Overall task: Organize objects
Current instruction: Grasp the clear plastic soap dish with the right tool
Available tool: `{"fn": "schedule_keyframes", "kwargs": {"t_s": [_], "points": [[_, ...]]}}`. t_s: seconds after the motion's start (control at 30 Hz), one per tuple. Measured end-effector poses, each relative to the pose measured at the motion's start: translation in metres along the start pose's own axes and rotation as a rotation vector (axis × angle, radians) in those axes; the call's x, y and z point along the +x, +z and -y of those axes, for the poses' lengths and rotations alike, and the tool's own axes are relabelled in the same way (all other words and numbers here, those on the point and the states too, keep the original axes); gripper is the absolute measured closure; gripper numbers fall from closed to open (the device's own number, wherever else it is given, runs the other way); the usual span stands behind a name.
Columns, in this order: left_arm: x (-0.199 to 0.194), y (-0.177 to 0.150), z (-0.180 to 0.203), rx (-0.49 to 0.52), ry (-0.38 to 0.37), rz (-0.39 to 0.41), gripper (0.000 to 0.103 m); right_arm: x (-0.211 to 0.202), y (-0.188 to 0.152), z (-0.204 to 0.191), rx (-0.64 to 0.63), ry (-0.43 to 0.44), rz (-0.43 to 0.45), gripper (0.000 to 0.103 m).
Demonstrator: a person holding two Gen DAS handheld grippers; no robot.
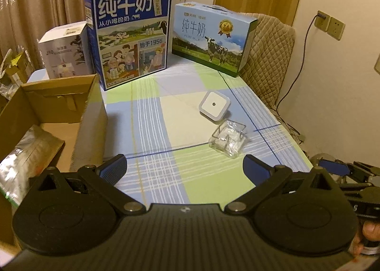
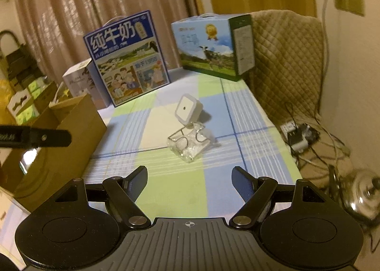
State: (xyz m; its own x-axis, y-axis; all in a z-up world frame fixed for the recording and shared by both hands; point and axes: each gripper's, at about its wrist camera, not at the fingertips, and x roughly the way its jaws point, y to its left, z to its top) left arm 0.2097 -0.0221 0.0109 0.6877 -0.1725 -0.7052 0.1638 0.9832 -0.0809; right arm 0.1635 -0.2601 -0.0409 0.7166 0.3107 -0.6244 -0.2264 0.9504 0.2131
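Closing the spread, empty right tongs (image 2: 189,176) on the clear glass holder (image 2: 188,144), which lay mid-table touching the white night light (image 2: 187,108), risked slippage or knocking that light aside, while the left tongs (image 1: 184,166) were likewise spread and empty

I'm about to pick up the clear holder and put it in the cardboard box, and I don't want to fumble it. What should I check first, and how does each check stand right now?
1. Right gripper open and empty: ok.
2. Left gripper open and empty: ok.
3. Clear holder ahead of the right fingers, not yet between them: ok.
4. Holder free of the white night light: cannot tell; they sit very close, perhaps touching.
5. Cardboard box open on top: ok.
6. Room in the box: ok; a silver bag lies inside, bare floor remains.
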Motion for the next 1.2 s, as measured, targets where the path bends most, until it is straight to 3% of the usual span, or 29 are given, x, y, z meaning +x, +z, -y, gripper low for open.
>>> {"fn": "schedule_keyframes", "kwargs": {"t_s": [0.53, 1.2], "points": [[0.112, -0.006, -0.013, 0.036, 0.020, -0.079, 0.001, 0.114, 0.013, 0.013, -0.214, 0.053, -0.029, 0.028], [0.147, -0.016, -0.036, -0.019, -0.015, -0.105, 0.001, 0.202, 0.021, 0.002, -0.404, 0.040, -0.057, 0.022]]}}
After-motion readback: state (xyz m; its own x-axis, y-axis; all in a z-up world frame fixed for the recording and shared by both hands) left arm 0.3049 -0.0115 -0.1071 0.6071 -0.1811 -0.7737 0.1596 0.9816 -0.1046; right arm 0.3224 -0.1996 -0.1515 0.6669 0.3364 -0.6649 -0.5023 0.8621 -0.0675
